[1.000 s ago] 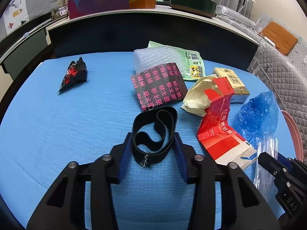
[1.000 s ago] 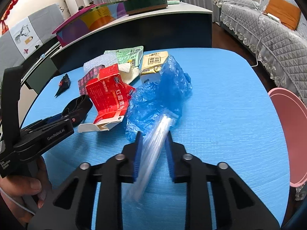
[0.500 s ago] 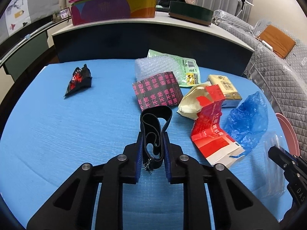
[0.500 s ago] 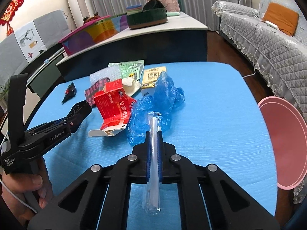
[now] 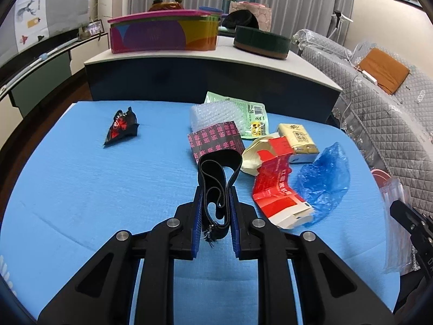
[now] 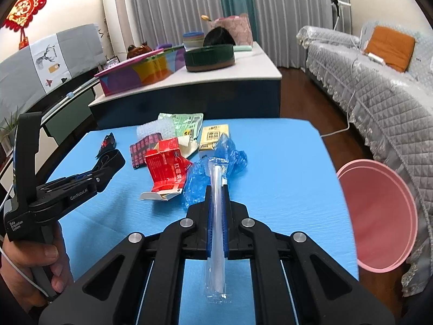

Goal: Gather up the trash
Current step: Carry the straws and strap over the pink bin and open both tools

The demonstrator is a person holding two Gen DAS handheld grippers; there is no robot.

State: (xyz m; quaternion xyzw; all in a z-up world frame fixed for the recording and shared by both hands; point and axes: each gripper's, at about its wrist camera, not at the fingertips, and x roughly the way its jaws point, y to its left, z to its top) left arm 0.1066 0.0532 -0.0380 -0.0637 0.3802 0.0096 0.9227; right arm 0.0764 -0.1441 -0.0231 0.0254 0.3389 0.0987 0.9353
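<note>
Left hand-held gripper (image 5: pixel 215 211) clamped the black strap (image 5: pixel 216 174); right hand-held gripper (image 6: pixel 216 189) pinched the clear wrapper (image 6: pixel 217 216). Best carried steadily to the pink bin (image 6: pixel 379 216), lower right.

A home living room: a sofa (image 6: pixel 379 86) under quilted grey covers with an orange cushion (image 6: pixel 389 47), long curtains (image 6: pixel 284 8), a red knot ornament (image 6: pixel 23 13) and a standing air conditioner (image 6: pixel 121 19).

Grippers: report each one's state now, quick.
Left gripper: closed on the black strap.
Right gripper: closed on the clear plastic sleeve.
</note>
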